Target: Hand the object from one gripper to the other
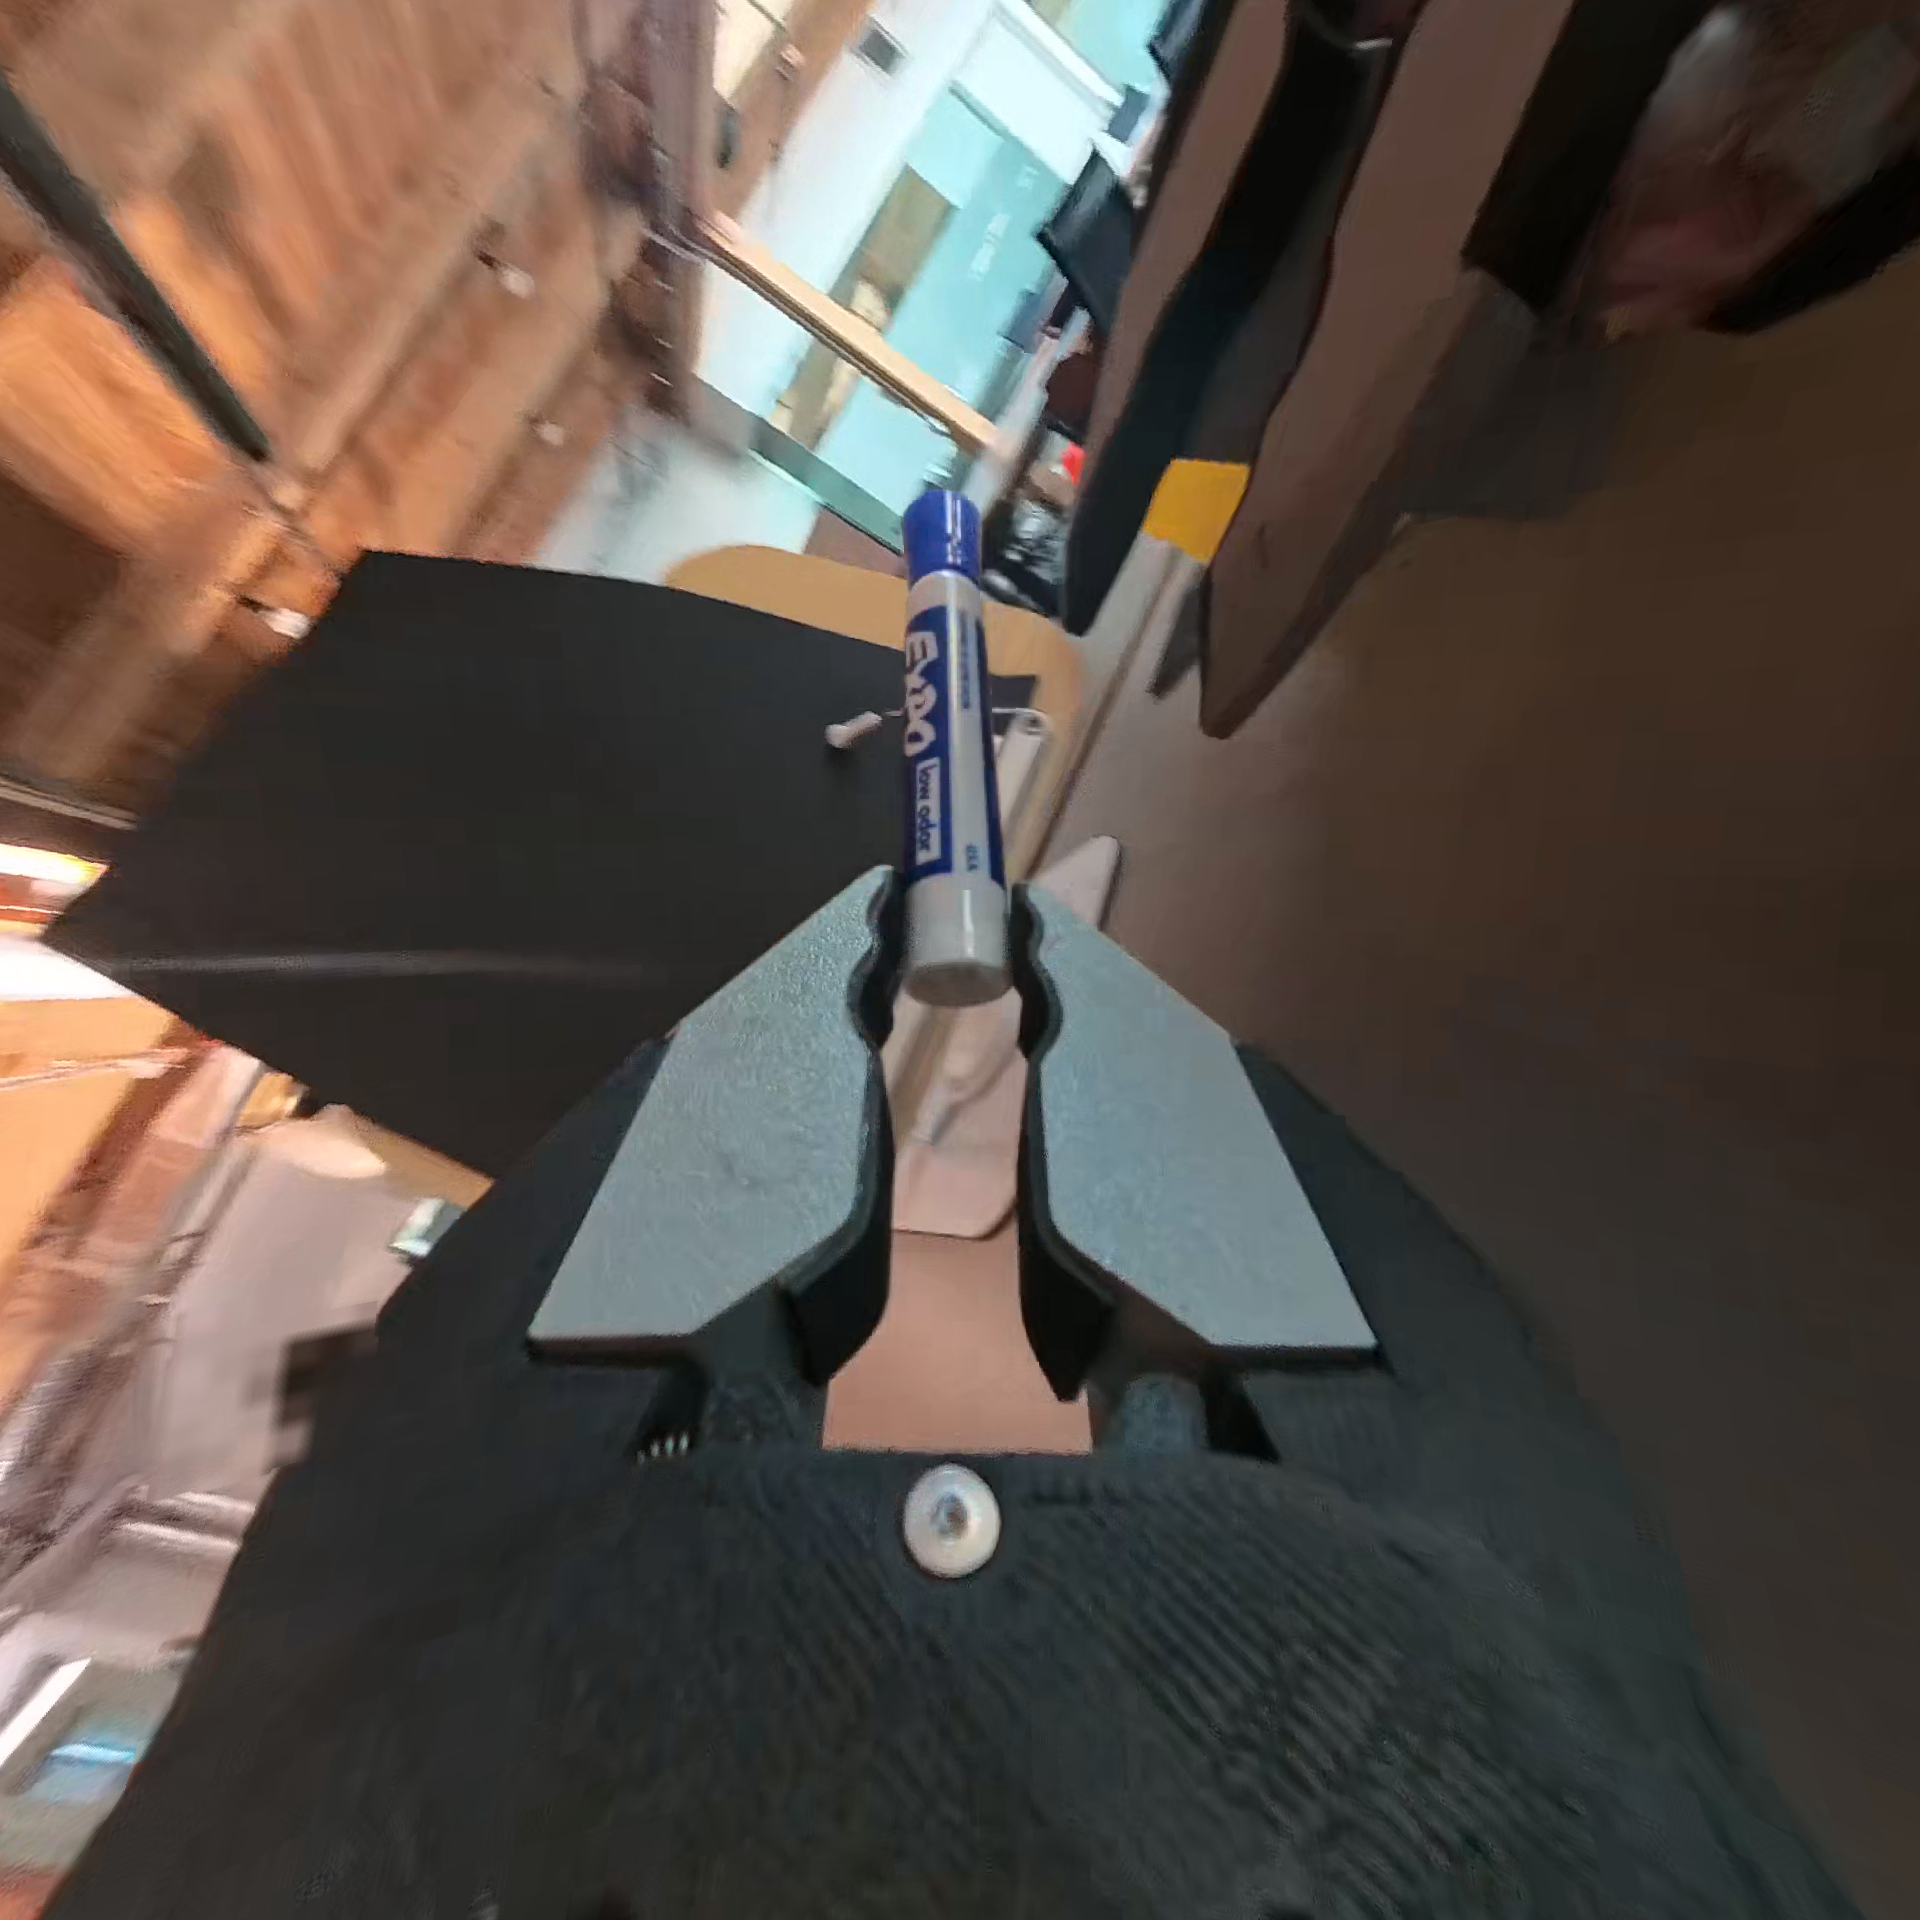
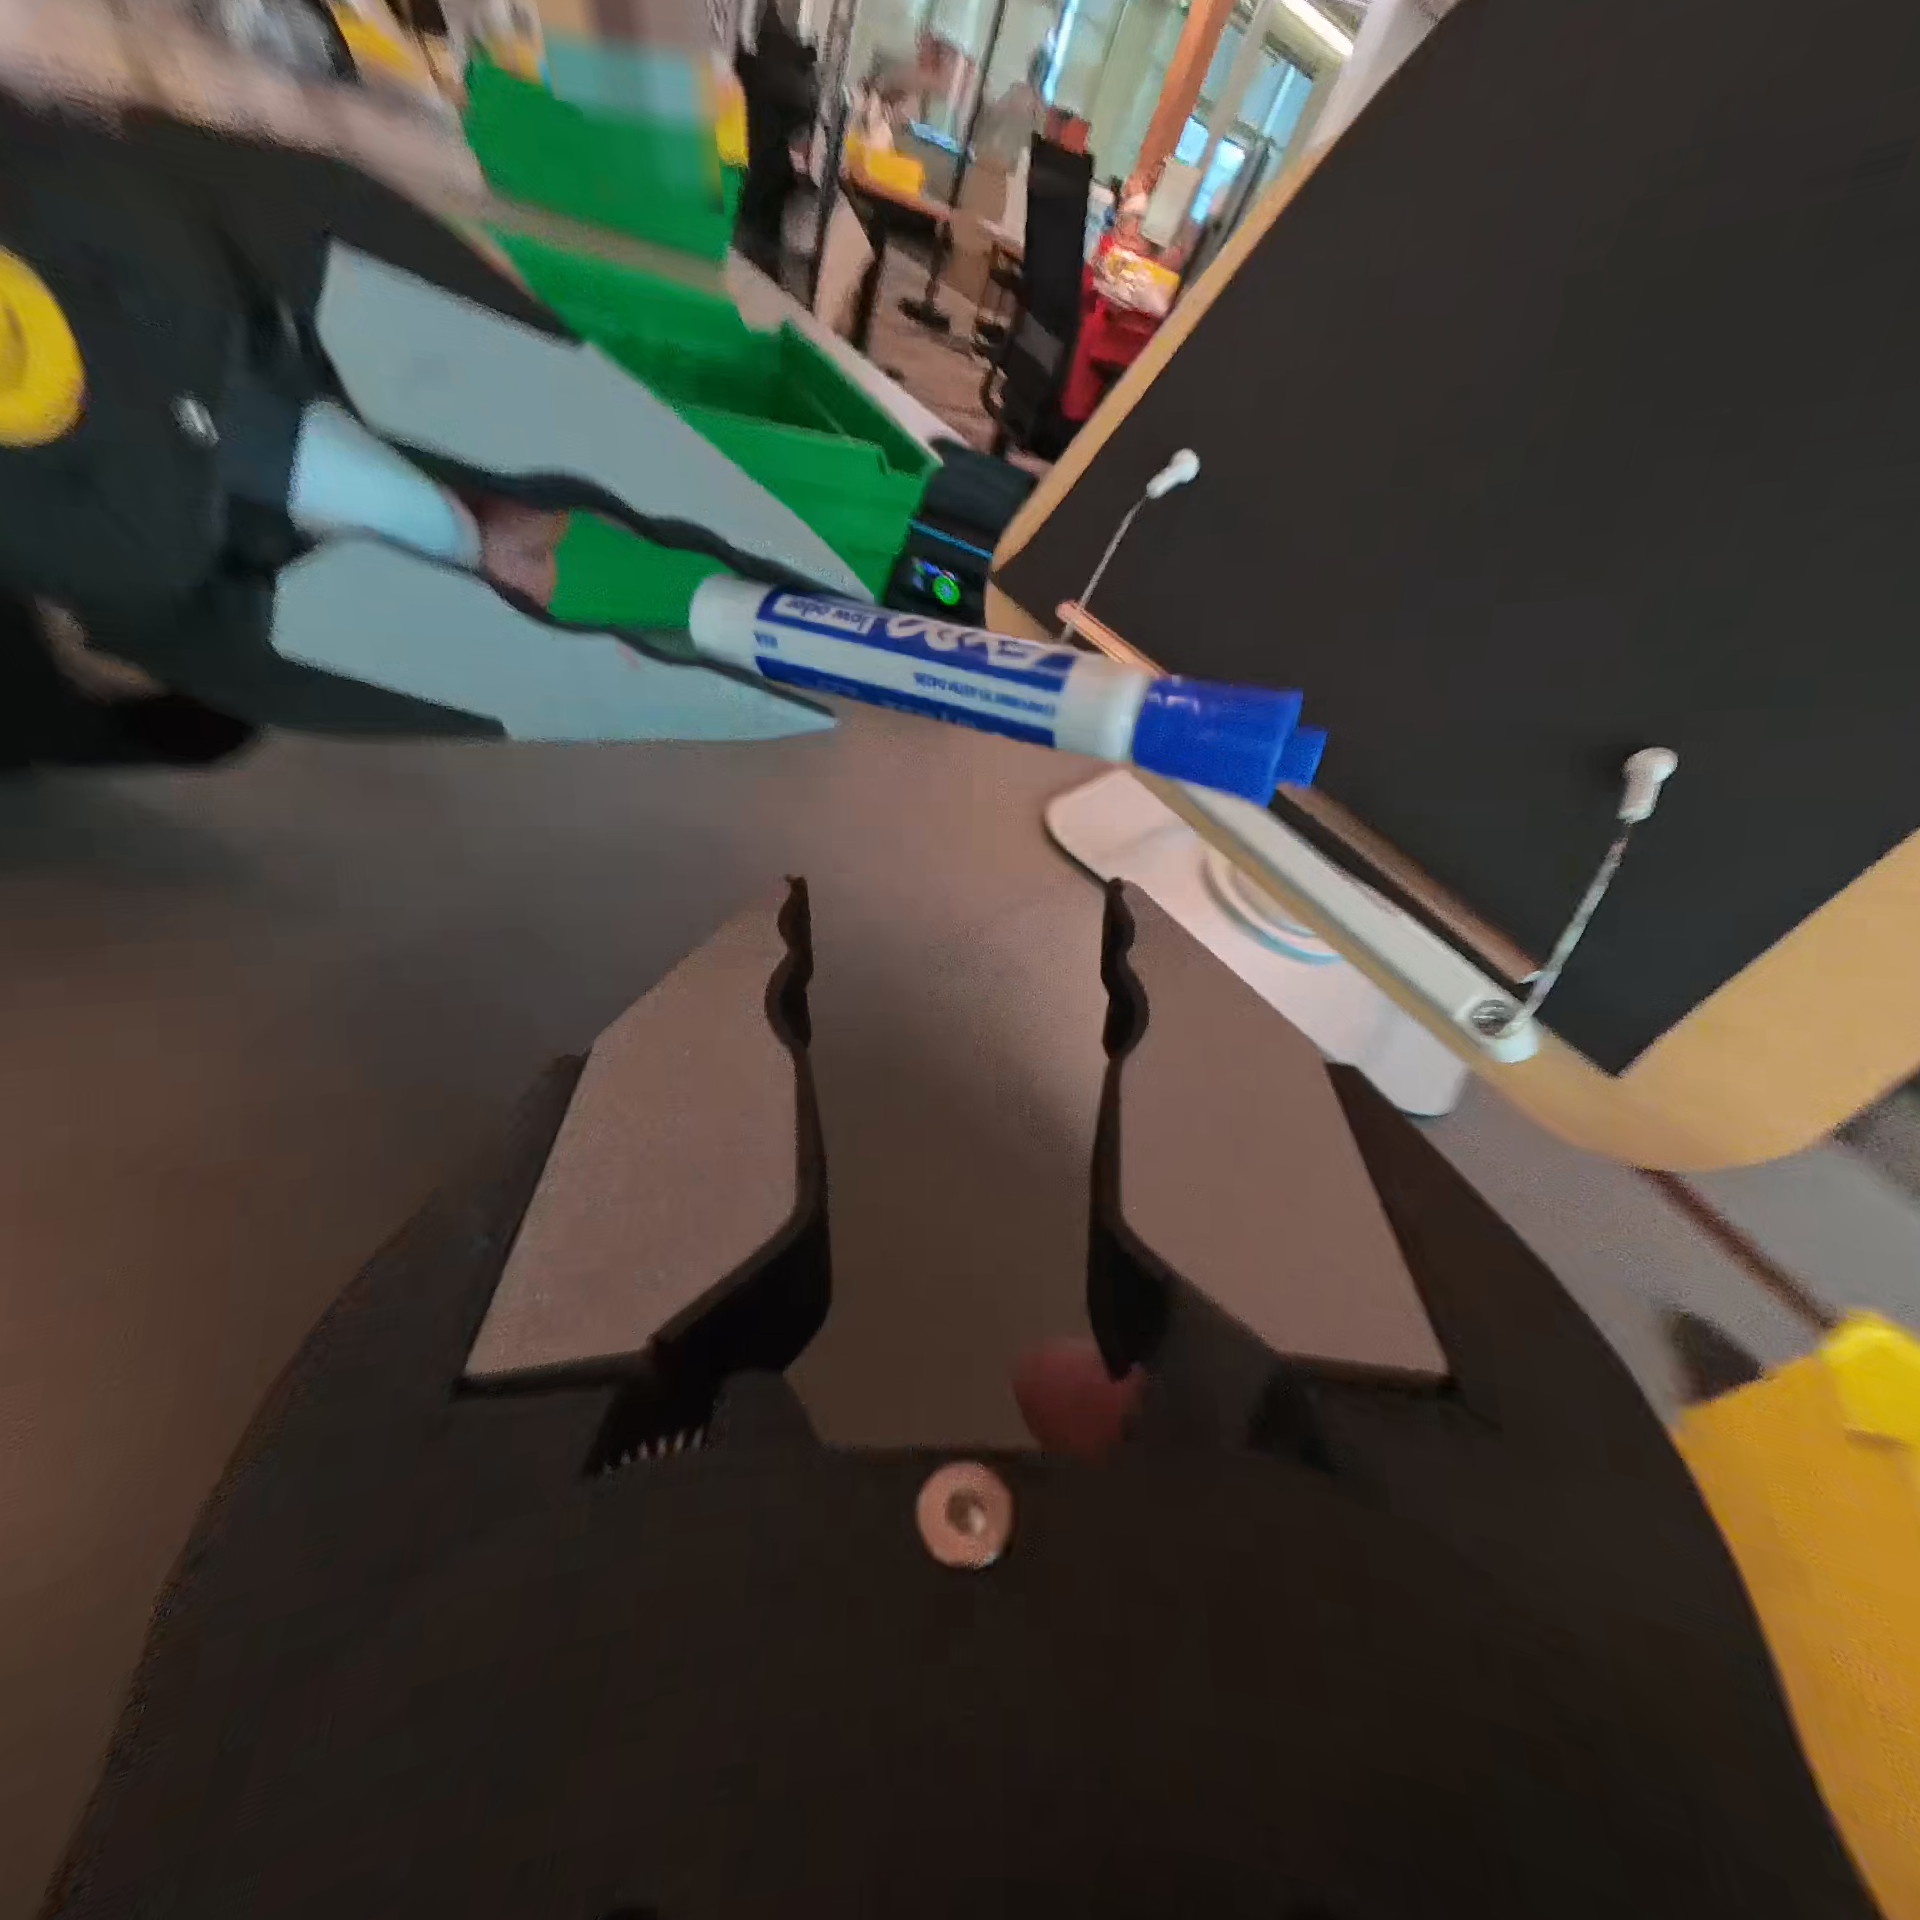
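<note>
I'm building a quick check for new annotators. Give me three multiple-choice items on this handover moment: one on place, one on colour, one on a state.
1. What holds the marker?
A. left gripper
B. right gripper
C. the table

2. The marker's cap is
A. red
B. green
C. blue

3. The right gripper's jaws are
A. shut on the marker
B. open and empty
C. shut on nothing

Answers:
1 A, its tips clamp the marker's tail end.
2 C, blue in both views.
3 B, a clear gap shows the table between them.

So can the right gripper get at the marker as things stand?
Probably yes: the right gripper is open and empty, and the marker sticks out of the left gripper with its capped end free and nothing between them.
</note>
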The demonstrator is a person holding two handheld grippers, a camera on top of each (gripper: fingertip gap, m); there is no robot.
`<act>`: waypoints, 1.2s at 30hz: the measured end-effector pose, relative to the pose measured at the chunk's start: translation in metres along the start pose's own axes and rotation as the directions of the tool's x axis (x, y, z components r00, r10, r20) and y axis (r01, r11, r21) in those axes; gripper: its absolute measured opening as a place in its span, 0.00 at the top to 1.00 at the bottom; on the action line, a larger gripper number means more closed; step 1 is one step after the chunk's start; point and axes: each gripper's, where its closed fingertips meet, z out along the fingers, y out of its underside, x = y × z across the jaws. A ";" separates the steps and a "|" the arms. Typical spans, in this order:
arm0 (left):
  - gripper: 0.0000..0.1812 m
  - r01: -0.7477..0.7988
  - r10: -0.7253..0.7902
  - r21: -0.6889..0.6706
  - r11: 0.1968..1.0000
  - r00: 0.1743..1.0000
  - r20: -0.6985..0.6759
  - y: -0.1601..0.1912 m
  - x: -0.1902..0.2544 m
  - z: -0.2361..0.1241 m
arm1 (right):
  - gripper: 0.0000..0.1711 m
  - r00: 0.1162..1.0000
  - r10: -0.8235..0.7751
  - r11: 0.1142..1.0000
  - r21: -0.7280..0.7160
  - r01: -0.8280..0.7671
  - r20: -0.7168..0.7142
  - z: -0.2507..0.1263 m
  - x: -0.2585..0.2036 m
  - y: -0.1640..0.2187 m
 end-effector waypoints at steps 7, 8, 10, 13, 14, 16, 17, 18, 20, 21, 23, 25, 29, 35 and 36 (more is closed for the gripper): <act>0.90 -0.096 0.093 0.122 0.988 0.995 0.035 -0.039 0.018 -0.004 | 0.78 0.852 0.395 0.863 0.180 -0.472 0.345 -0.010 -0.016 -0.035; 0.90 -0.087 0.084 0.116 0.989 0.996 0.038 -0.040 0.020 -0.002 | 0.81 0.828 0.411 0.846 0.179 -0.502 0.380 -0.012 -0.016 -0.036; 0.90 -0.027 0.027 0.095 0.995 1.000 0.003 -0.035 0.026 0.004 | 0.87 0.790 0.423 0.833 0.154 -0.532 0.443 -0.016 -0.018 -0.036; 0.90 0.075 -0.070 0.065 0.995 0.995 -0.075 -0.027 0.035 0.009 | 0.90 0.848 0.376 0.875 0.158 -0.458 0.374 -0.012 -0.015 -0.030; 0.90 0.093 -0.089 0.053 0.994 0.992 -0.085 -0.024 0.035 0.010 | 0.90 0.873 0.343 0.895 0.163 -0.416 0.347 -0.011 -0.015 -0.029; 0.90 0.132 -0.128 0.045 0.990 0.987 -0.096 -0.021 0.036 0.011 | 0.91 0.913 0.287 0.924 0.167 -0.344 0.291 -0.010 -0.015 -0.028; 0.90 0.156 -0.153 0.026 0.987 0.982 -0.108 -0.017 0.037 0.012 | 0.91 0.935 0.262 0.937 0.171 -0.306 0.237 -0.010 -0.009 -0.026; 0.86 0.186 -0.183 0.006 0.983 0.974 -0.137 -0.013 0.041 0.012 | 0.91 0.955 0.236 0.948 0.173 -0.267 0.181 -0.010 -0.002 -0.024; 0.79 0.286 -0.290 -0.051 0.957 0.933 -0.211 -0.003 0.050 0.014 | 0.91 0.980 0.192 0.968 0.153 -0.199 0.056 -0.013 0.015 -0.018; 0.77 0.349 -0.357 -0.076 0.934 0.903 -0.241 0.001 0.053 0.014 | 0.91 0.988 0.151 0.981 0.130 -0.147 -0.025 -0.015 0.025 -0.013; 0.73 0.463 -0.474 -0.109 0.879 0.833 -0.284 0.005 0.054 0.014 | 0.91 0.981 -0.007 0.999 0.051 0.018 -0.196 -0.019 0.044 -0.004; 0.74 0.559 -0.555 -0.079 0.826 0.777 -0.297 0.002 0.044 0.012 | 0.91 0.914 -0.245 0.970 -0.081 0.231 -0.323 -0.023 0.054 0.002; 0.71 0.694 -0.657 -0.028 0.719 0.666 -0.354 -0.011 0.029 0.005 | 0.91 0.758 -0.559 0.829 -0.245 0.503 -0.337 -0.014 0.039 0.004; 0.69 0.587 -0.520 0.047 0.809 0.749 -0.410 -0.027 0.040 -0.004 | 0.91 0.684 -0.691 0.721 -0.289 0.630 -0.234 0.002 0.010 0.014; 0.69 0.567 -0.494 0.070 0.821 0.766 -0.413 -0.031 0.041 -0.005 | 0.91 0.694 -0.687 0.724 -0.284 0.629 -0.214 0.004 0.006 0.016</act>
